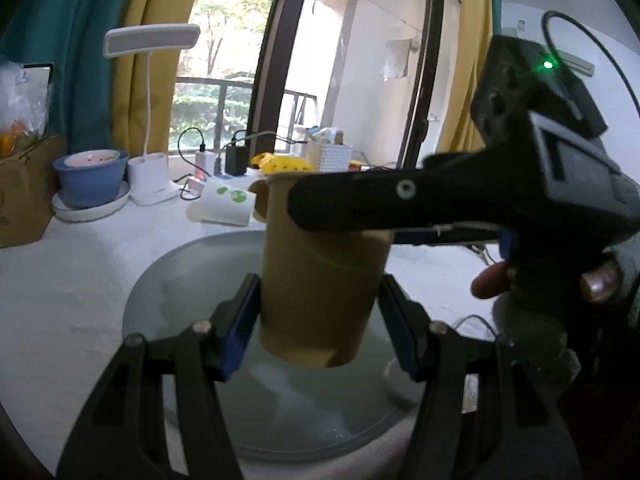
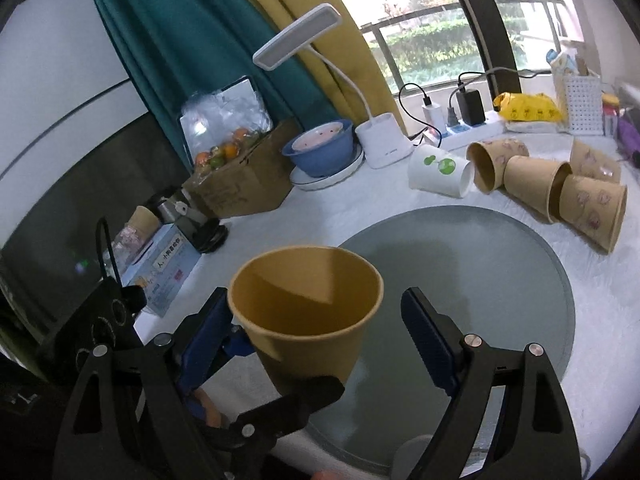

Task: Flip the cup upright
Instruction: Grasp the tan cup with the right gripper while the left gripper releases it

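Brown paper cup (image 2: pixel 308 312) upright in left claw (image 1: pixel 318 320), right claw (image 2: pixel 316 340) spread around rim.

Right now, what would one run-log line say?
cup upright, mouth up | left gripper grips it | right gripper open | above glass turntable

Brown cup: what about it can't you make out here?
Cup rim, left wrist view: mostly hidden behind a finger of the right hand-held gripper.
Base, right wrist view: covered by a finger of the left hand-held gripper.
Contact with the glass disc: unclear in both.
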